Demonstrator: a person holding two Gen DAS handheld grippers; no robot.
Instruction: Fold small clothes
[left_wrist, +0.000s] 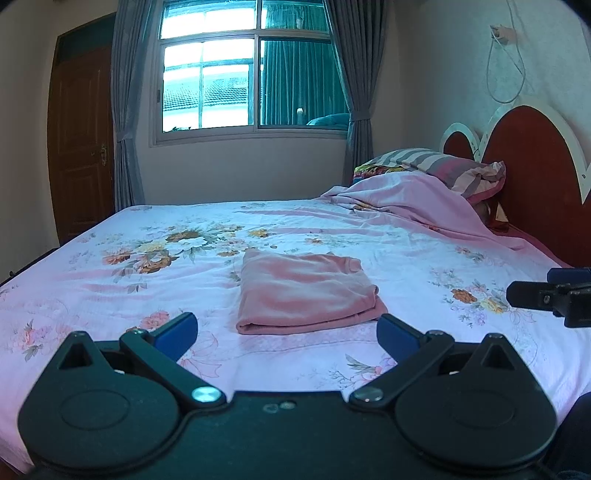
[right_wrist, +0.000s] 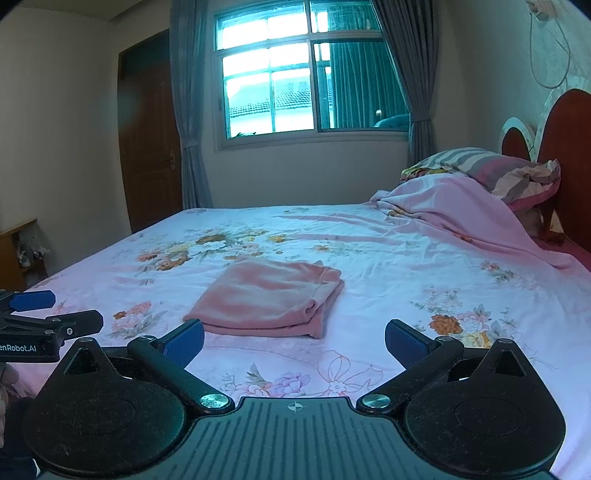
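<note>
A pink garment (left_wrist: 304, 291) lies folded into a neat rectangle on the floral bed sheet (left_wrist: 110, 284); the right wrist view shows the pink garment (right_wrist: 267, 301) left of centre. My left gripper (left_wrist: 287, 334) hovers just short of its near edge, jaws spread wide with nothing between the blue pads (left_wrist: 177, 334). My right gripper (right_wrist: 294, 341) is also open and empty, near the garment's right front corner. Each gripper's tip shows at the edge of the other's view.
A rumpled pink blanket (left_wrist: 417, 206) and striped pillows (left_wrist: 443, 166) pile against the red headboard (left_wrist: 535, 177) at the right. A window (left_wrist: 243, 70) with grey curtains and a brown door (left_wrist: 79, 140) stand behind the bed. A small wooden shelf (right_wrist: 18, 251) is at the left.
</note>
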